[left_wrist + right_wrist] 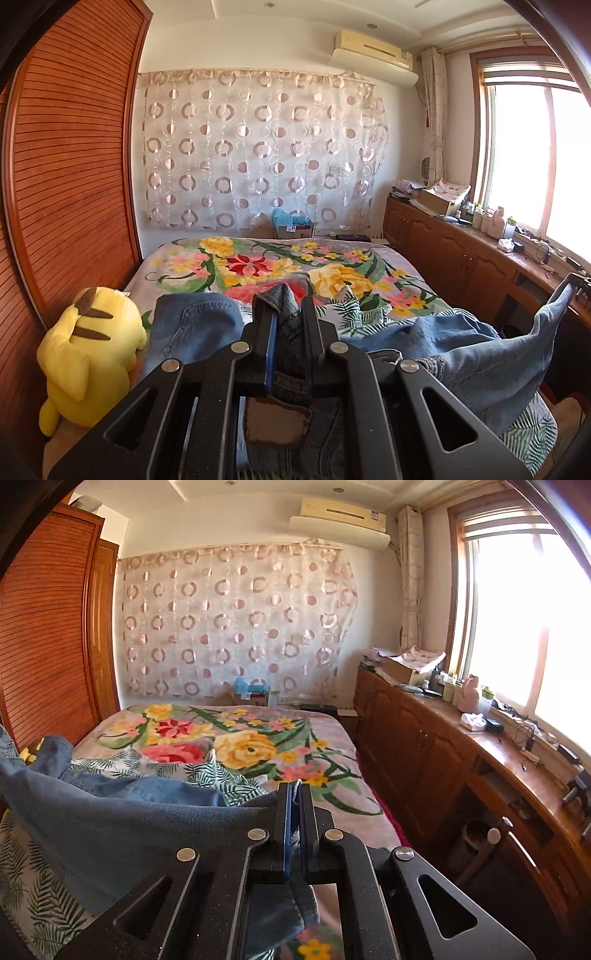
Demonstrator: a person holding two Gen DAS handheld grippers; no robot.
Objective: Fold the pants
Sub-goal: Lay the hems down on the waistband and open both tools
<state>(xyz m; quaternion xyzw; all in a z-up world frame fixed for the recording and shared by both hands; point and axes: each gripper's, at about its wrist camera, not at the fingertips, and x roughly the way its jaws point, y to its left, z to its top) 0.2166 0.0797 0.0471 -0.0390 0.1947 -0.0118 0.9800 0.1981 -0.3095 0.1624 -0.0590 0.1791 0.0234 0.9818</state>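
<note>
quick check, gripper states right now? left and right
Left gripper: closed on a bunched part of the jeans.
Right gripper: closed on a thin edge of the jeans.

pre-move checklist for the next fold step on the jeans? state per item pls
1. Left tool gripping jeans: ok, shut on a thick bunch by the brown patch.
2. Right tool gripping jeans: ok, shut on a thin hem.
3. Fabric between the tools off the bed: ok, it hangs in a span; how taut, cannot tell.
4. Legs aligned: cannot tell, denim is bunched.
5. Landing area: not ok, yellow plush sits beside the jeans on the left.
6. Far half of the bed free for laying down: ok.
</note>
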